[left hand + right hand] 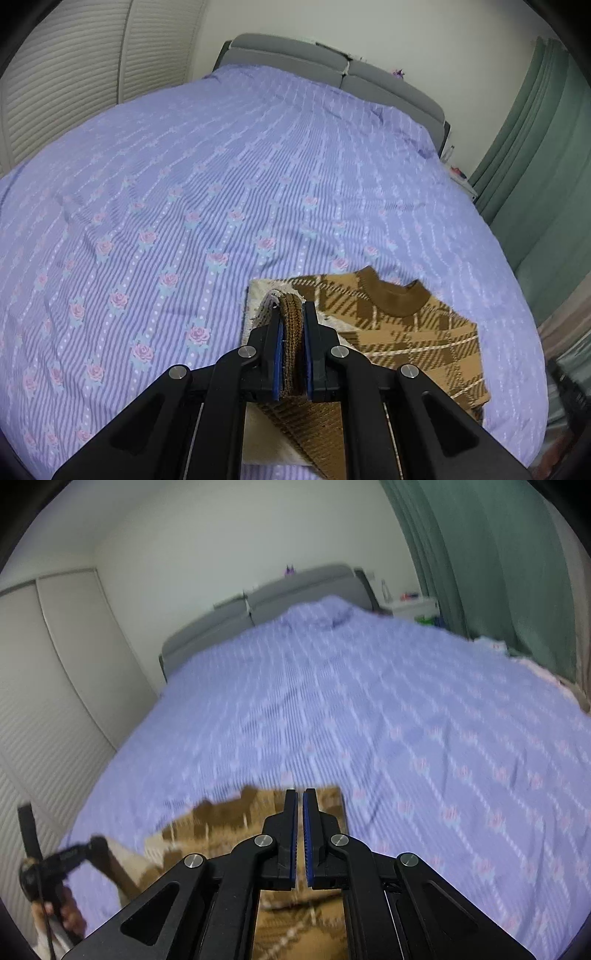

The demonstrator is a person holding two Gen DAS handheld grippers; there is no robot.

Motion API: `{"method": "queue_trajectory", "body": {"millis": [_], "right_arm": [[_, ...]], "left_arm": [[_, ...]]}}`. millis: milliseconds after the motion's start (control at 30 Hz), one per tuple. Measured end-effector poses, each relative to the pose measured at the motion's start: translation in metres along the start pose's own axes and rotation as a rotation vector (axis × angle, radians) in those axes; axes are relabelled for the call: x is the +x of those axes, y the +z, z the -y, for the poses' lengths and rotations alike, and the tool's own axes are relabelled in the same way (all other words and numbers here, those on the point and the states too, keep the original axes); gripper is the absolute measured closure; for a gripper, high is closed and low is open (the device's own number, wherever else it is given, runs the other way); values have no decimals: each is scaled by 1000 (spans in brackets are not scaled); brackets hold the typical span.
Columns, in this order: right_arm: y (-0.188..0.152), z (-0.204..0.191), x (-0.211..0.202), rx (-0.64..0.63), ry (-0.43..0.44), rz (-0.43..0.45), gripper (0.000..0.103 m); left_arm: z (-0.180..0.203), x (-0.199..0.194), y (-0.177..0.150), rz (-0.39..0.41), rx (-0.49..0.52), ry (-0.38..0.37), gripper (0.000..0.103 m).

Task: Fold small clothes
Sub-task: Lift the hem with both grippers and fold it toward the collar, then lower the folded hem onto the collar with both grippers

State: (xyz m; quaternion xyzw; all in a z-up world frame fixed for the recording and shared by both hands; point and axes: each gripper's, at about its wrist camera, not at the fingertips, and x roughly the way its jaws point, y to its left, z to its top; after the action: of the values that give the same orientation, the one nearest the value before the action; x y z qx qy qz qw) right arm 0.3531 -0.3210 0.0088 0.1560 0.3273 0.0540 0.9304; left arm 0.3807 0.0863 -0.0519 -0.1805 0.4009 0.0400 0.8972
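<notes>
light: even, soft | right wrist: motion-blurred | edges: fisheye-bent, dark corners

The sweater [417,332] is showing brown and tan plaid with cream lines. The bedspread [221,177] is displaying lilac stripes and pink roses.

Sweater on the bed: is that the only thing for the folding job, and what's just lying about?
For the job:
- brown checked sweater
- left tongs, shut on its folded edge
- right tongs, shut, nothing visibly between them
- purple bedspread, the folding surface

Just lying about:
- green curtains
- grey headboard
- white bedside table
</notes>
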Motion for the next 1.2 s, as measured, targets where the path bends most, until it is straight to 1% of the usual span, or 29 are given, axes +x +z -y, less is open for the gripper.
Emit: {"method": "queue_trajectory", "body": {"millis": [33, 67, 100, 133, 167, 267, 300, 433, 500, 533, 600, 700, 800, 833, 933, 1033, 1100, 1133, 1167, 1200], "right_arm": [[-10, 1, 4, -3, -9, -28, 90], [-18, 1, 5, -6, -19, -48, 80], [-27, 1, 6, -14, -30, -66, 73], [-40, -1, 6, -19, -41, -88, 64], [-46, -1, 6, -18, -40, -97, 63], [-77, -5, -5, -18, -22, -124, 63], [-92, -7, -11, -14, -25, -138, 63], [-132, -14, -21, 9, -9, -181, 63], [-151, -17, -25, 44, 2, -205, 63], [-164, -16, -29, 88, 15, -216, 63], [-183, -17, -30, 138, 33, -235, 63], [-211, -19, -23, 200, 68, -296, 63], [-227, -23, -16, 221, 87, -346, 63], [-231, -23, -14, 241, 87, -361, 63], [-242, -22, -8, 303, 123, -396, 63], [-247, -24, 3, 308, 139, -399, 63], [-246, -25, 7, 311, 142, -390, 74], [-245, -26, 8, 300, 136, -388, 89], [-242, -26, 7, 292, 138, -381, 90], [-236, -25, 2, 290, 158, -360, 91]], "left_arm": [[-2, 3, -1, -7, -4, 3, 92], [-3, 6, -2, -12, 1, 6, 92], [-4, 9, -4, -17, 11, 15, 92], [-5, 10, -5, -22, 20, 22, 92], [-6, 12, -8, -28, 33, 21, 92], [-11, 10, -18, -23, 49, 8, 92], [-12, 8, -20, -17, 59, 5, 92], [-13, -1, -27, 8, 108, -10, 92], [-15, -5, -29, 11, 120, -22, 92], [-16, -7, -31, 12, 124, -28, 92], [-18, -12, -33, 11, 139, -34, 92], [-21, -17, -37, 10, 157, -45, 92], [-26, -20, -39, 2, 159, -54, 92], [-28, -21, -40, -2, 158, -59, 92], [-35, -20, -43, -13, 150, -70, 92], [-40, -18, -45, -27, 138, -82, 91], [-43, -18, -46, -35, 140, -88, 91], [-42, -20, -47, -34, 152, -88, 91], [-41, -23, -48, -29, 166, -86, 91], [-38, -26, -49, -20, 182, -83, 91]]}}
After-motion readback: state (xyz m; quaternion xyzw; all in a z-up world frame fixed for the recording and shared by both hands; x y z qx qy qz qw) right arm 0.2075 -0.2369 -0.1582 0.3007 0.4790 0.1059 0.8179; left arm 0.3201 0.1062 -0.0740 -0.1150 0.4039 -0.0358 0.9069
